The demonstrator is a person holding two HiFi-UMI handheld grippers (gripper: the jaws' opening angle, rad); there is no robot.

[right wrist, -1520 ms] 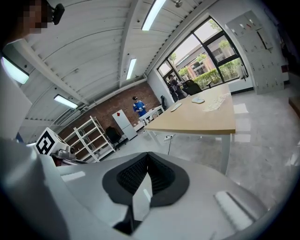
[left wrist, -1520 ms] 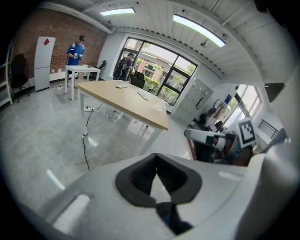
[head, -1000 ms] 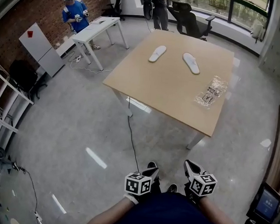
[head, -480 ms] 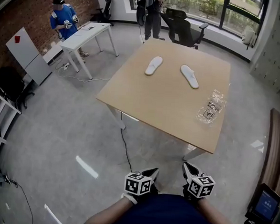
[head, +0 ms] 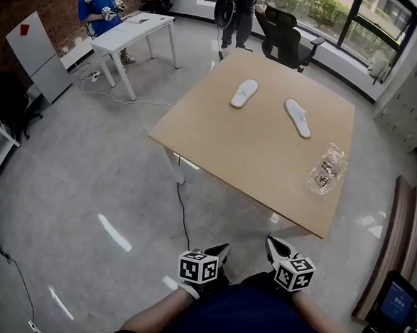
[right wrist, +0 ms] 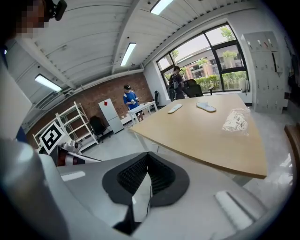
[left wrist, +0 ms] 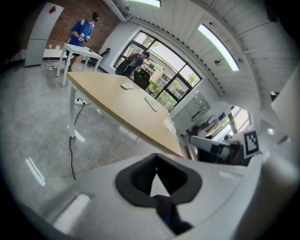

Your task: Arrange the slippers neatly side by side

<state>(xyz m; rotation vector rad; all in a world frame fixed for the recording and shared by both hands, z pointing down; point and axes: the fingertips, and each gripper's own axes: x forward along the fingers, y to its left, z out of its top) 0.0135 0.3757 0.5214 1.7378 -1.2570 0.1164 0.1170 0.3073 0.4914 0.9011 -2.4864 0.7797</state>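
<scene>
Two white slippers lie apart on the far half of the tan table (head: pixel 231 149): the left slipper (head: pixel 244 93) and the right slipper (head: pixel 298 118), toes angled away from each other. Both grippers hang close to my body, well short of the table's near edge. The left gripper (head: pixel 220 250) is shut and holds nothing; the right gripper (head: pixel 273 243) is shut and holds nothing too. The left gripper view shows its jaws (left wrist: pixel 157 157) closed, with the slippers (left wrist: pixel 127 86) (left wrist: pixel 151 104) small and far off. In the right gripper view the jaws (right wrist: pixel 147 157) are closed, and both slippers (right wrist: pixel 175 108) (right wrist: pixel 206 107) lie far across the table.
A crumpled clear plastic bag (head: pixel 327 170) lies near the table's right edge. A black cable (head: pixel 184 210) runs across the grey floor from the table toward me. A white desk (head: pixel 132 32), a person in blue (head: pixel 100 2) and an office chair (head: pixel 289 36) stand beyond.
The head view has swung, so the table now sits slightly further right and lower in the picture. Both grippers stay shut near my body.
</scene>
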